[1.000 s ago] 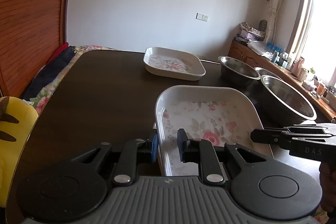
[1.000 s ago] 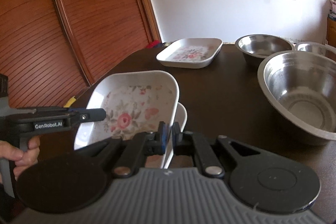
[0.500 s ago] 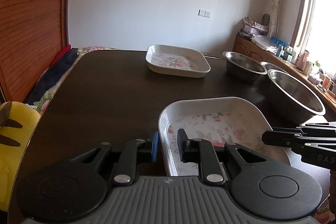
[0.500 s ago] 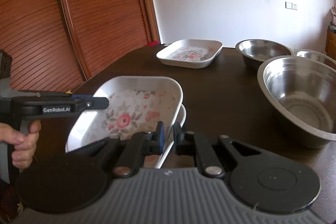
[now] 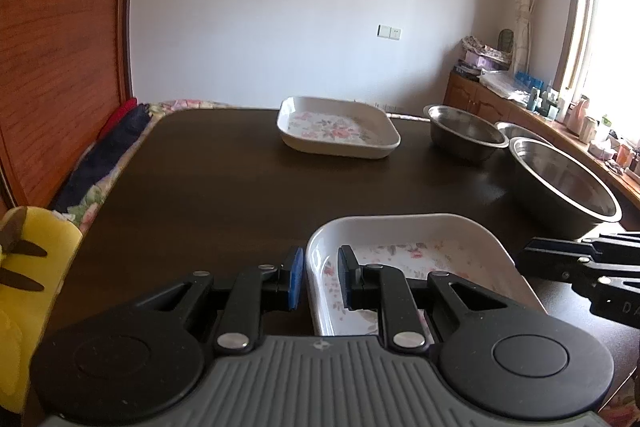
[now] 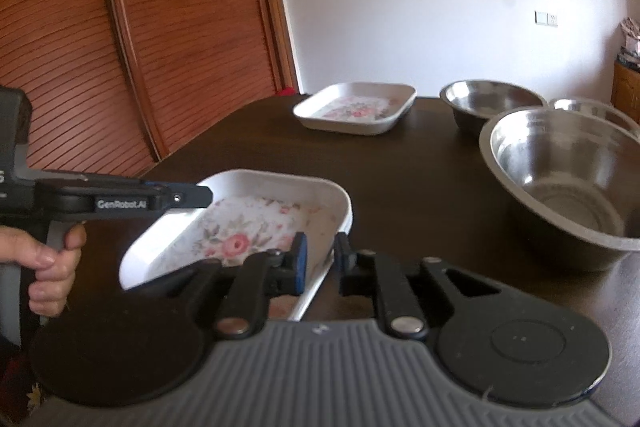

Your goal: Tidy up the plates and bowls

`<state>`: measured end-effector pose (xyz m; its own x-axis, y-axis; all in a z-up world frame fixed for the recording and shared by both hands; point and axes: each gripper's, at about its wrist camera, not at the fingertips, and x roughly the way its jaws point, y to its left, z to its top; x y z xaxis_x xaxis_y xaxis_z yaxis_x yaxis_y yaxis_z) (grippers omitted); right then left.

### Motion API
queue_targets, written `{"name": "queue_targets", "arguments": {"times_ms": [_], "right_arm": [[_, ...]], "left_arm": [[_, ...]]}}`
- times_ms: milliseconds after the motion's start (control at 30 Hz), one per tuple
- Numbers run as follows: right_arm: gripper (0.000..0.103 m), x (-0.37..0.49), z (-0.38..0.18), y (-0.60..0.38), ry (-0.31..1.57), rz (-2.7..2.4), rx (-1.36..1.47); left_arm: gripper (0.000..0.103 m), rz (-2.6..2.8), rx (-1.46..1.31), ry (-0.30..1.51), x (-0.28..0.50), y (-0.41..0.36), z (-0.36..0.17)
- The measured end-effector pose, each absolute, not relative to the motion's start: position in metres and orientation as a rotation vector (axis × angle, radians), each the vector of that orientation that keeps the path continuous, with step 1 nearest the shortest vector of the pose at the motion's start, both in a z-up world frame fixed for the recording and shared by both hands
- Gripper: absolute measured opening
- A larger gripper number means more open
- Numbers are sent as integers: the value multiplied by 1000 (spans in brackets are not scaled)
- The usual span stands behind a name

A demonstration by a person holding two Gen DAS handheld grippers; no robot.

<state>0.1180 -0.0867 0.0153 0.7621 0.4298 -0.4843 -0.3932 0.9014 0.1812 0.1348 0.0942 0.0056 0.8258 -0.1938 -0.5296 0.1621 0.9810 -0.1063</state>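
Observation:
A white floral rectangular dish (image 5: 420, 255) lies flat on the dark table at the near edge; it also shows in the right wrist view (image 6: 248, 227). My left gripper (image 5: 318, 277) straddles the dish's left rim, with a gap between pads and rim. My right gripper (image 6: 322, 261) straddles its right rim, jaws parted wider than before. A second floral dish (image 5: 338, 127) sits at the far middle of the table, also in the right wrist view (image 6: 356, 109).
Three steel bowls stand at the right: a large one (image 5: 560, 183), a medium one (image 5: 464, 131) and a small one (image 5: 520, 131) behind. A yellow cushion (image 5: 28, 287) lies left of the table (image 5: 208, 187). A wooden wardrobe (image 6: 120, 27) is at the left.
The dish held tilted between both grippers has come down flat onto the table. Both grippers' jaws have widened around its rims.

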Motion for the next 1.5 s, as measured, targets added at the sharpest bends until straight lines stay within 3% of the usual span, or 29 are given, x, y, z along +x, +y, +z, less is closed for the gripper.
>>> {"name": "queue_targets", "arguments": {"times_ms": [67,167,267,300,400,500,900,1167,1333,1500], "right_arm": [[16,115,19,-87,520,442,57],[18,112,23,-89,499,445,58],[36,107,27,-91,471,439,50],[36,105,28,-91,457,437,44],[37,99,32,-93,426,426,31],[39,98,34,-99,415,423,44],[65,97,43,-106,376,368,37],[97,98,53,-107,342,336,21],[103,97,58,-106,325,308,15],[103,97,63,-105,317,292,28]], "left_arm": [[51,-189,-54,551,130,94,9],[64,-185,-44,524,124,92,15],[83,-171,-27,484,117,90,20],[89,-163,-23,471,115,88,21],[93,-155,-9,446,111,86,24],[103,-160,-15,430,108,84,26],[103,-155,-43,411,101,82,38],[103,-96,-5,396,102,81,40],[103,-92,0,391,100,83,42],[103,-95,-17,391,98,85,45]]}}
